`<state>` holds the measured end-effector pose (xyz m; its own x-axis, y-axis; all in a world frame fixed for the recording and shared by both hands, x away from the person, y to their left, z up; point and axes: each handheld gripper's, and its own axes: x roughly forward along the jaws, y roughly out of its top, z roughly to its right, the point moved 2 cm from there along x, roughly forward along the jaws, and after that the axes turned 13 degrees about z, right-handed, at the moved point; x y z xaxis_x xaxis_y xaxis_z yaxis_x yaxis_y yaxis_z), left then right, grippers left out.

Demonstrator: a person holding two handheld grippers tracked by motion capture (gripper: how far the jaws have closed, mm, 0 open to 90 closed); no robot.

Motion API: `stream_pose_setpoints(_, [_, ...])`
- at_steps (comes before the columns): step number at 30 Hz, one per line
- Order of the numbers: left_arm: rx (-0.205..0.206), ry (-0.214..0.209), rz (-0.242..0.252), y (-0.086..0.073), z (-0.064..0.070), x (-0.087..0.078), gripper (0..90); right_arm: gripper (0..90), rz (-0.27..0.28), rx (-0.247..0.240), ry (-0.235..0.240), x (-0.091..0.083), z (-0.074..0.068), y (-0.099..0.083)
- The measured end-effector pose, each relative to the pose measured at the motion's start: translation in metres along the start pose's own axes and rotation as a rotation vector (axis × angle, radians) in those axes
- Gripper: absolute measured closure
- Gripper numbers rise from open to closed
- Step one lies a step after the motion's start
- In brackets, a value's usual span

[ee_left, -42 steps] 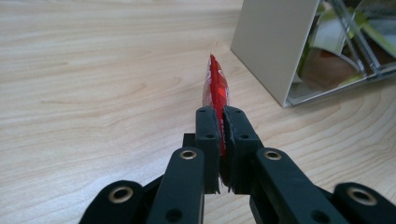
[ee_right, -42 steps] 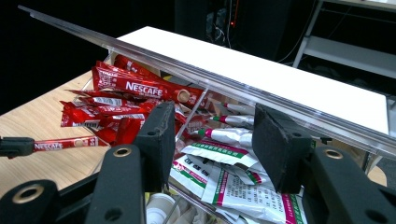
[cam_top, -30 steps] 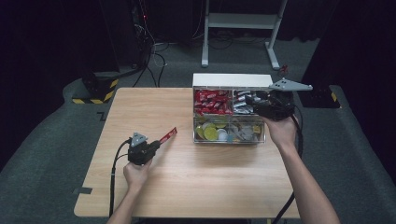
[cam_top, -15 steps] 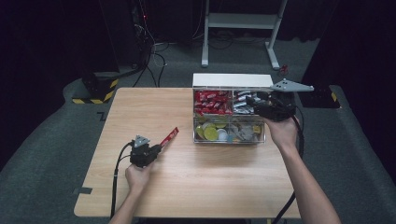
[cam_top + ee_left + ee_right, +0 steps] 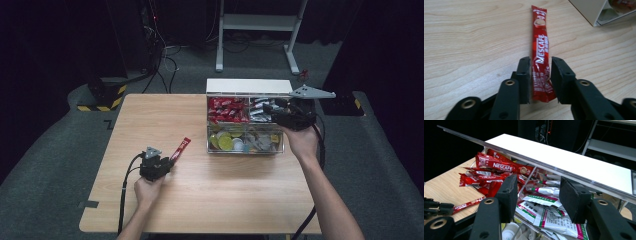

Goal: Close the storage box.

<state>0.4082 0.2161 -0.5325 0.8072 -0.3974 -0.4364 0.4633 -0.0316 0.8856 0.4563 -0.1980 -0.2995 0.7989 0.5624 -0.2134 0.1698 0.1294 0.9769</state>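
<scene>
Coffee stick (image 5: 540, 57) flat on bench (image 5: 150, 120), near end between left gripper (image 5: 166, 163) jaws, rest running ahead toward compartment box (image 5: 245, 149). Right gripper (image 5: 539, 195) jaws sit over box's far side: stick pile (image 5: 491, 172) ahead-left, sachets (image 5: 549, 212) below and between, lid (image 5: 564, 162) behind.

Your red sachet (image 5: 540, 58) carried white lettering and a pale cup picture near its far end, lying on the light, straight-grained wooden table (image 5: 150, 115). Your left gripper (image 5: 539, 72) was black, as was your right gripper (image 5: 539, 195) (its top plate grey). The clear organiser box (image 5: 245, 148) had a white lid (image 5: 564, 157). It held more red sachets (image 5: 496, 167), white packets (image 5: 551, 216) with green and magenta bands, and yellow-green discs (image 5: 223, 141). The floor (image 5: 60, 150) was dark grey.
</scene>
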Motion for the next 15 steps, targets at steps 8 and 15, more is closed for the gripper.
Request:
stream_pose_setpoints(8, [-0.059,0.014,0.085,-0.004,-0.016,-0.028,56.2,49.0,-0.003,0.006,0.007,-0.003,0.0,-0.003])
stream_pose_setpoints(15, [-0.049,0.125,0.068,-0.018,-0.04,-0.05,52.6,48.8,-0.006,0.01,0.014,-0.005,-0.001,-0.01])
